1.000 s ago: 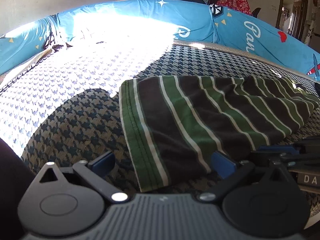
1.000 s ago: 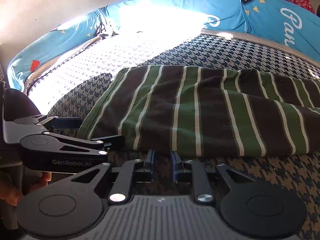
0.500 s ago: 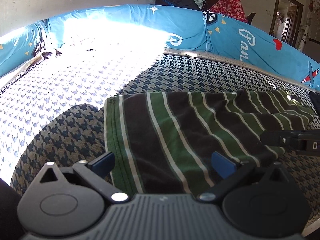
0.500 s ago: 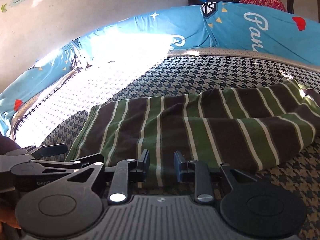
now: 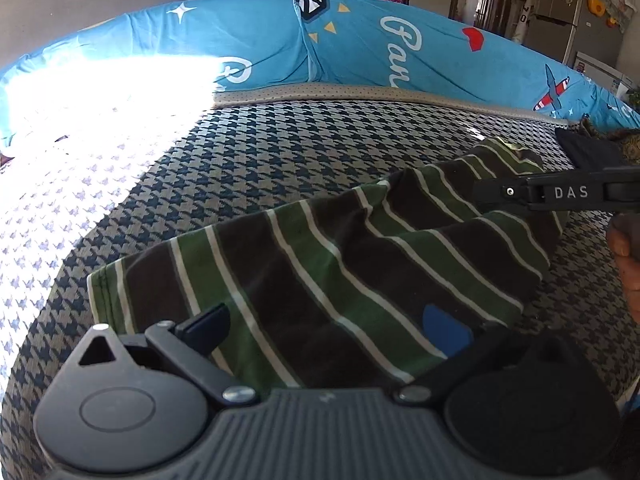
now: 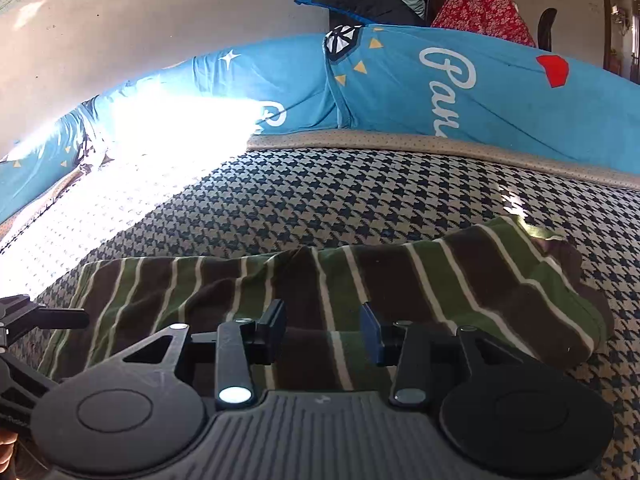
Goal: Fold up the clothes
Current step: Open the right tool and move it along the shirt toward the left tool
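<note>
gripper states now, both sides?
Left gripper: open wide over the green-and-brown striped garment, holding nothing.
Right gripper: jaws opening above the same garment, nothing gripped.

A: What can't you make out?
B: Sun glare [image 6: 176, 128] whitens the bed cover's left side.
A: And the right?
B: A dark cloth [image 5: 592, 152] and a hand [image 5: 628, 264] run off the frame edge.
</note>
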